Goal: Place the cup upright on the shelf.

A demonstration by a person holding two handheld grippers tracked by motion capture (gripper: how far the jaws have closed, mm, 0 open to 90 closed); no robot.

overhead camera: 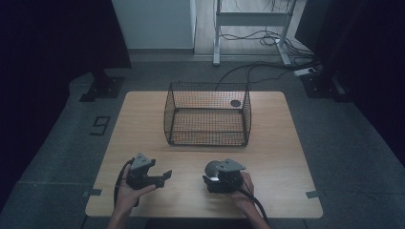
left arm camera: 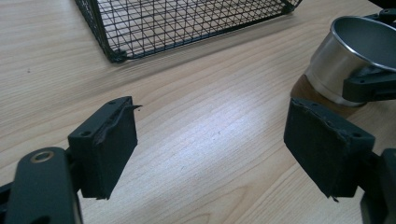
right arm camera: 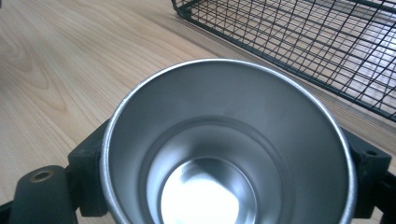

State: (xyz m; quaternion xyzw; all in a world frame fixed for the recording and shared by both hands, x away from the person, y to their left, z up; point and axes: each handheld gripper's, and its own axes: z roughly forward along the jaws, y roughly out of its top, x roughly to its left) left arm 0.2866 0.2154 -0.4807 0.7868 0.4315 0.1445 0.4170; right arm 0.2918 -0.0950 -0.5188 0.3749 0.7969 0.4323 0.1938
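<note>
**Steel cup clamped at the table's near edge**

Polished metal cup (right arm camera: 229, 154), round with a rolled rim and a mirror-bright base, sits between the right gripper (overhead camera: 220, 177) pads, which press its sides. It stands upright on the pale wood-grain table (overhead camera: 282, 157), near the black wire-mesh basket (overhead camera: 207, 114). Left gripper (overhead camera: 160, 179) stands wide, holding nothing.

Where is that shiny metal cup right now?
The metal cup sits near the front of the table, right of centre in the high view, between the right gripper's jaws, with the wire basket beyond it.
</note>
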